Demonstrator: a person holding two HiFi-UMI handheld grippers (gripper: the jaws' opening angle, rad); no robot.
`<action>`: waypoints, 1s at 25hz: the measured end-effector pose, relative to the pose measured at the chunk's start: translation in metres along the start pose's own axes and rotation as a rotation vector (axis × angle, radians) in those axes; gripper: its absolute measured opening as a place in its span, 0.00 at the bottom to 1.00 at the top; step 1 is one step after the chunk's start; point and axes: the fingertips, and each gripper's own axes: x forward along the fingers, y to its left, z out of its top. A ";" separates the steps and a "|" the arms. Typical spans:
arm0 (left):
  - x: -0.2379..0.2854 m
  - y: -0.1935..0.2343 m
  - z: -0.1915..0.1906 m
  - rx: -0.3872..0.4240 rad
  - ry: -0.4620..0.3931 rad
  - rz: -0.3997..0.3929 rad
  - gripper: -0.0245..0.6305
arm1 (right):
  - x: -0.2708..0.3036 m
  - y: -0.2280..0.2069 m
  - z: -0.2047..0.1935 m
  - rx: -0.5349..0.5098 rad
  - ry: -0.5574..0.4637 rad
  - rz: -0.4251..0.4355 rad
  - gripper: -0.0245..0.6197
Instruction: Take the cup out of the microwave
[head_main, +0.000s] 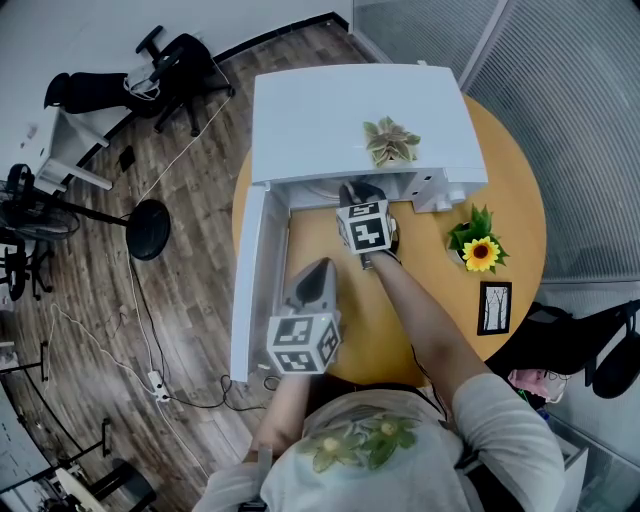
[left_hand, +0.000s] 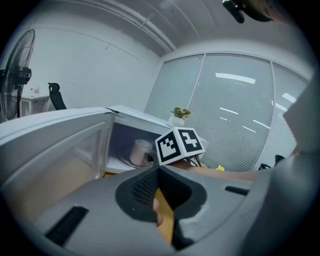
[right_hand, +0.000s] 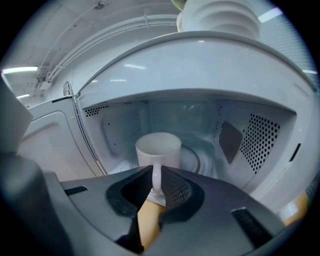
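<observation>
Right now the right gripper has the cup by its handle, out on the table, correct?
No. The right gripper does have the cup by its handle, but the cup stands inside the microwave, not on the table; the right gripper view shows it.

Head view overhead, others facing microwave (head_main: 330, 120)

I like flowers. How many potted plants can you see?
2. A green plant sits atop the microwave; a sunflower stands on the table beside it. Others may be hidden.
</observation>
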 end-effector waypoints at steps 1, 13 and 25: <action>0.000 0.000 0.000 0.000 0.001 0.000 0.04 | -0.001 0.000 0.000 -0.006 -0.004 0.001 0.14; -0.004 -0.003 0.003 0.008 -0.012 -0.002 0.04 | -0.016 0.002 -0.003 0.001 0.012 0.020 0.13; -0.010 -0.006 0.001 0.026 -0.017 0.010 0.04 | -0.036 0.007 -0.005 -0.005 0.007 0.037 0.13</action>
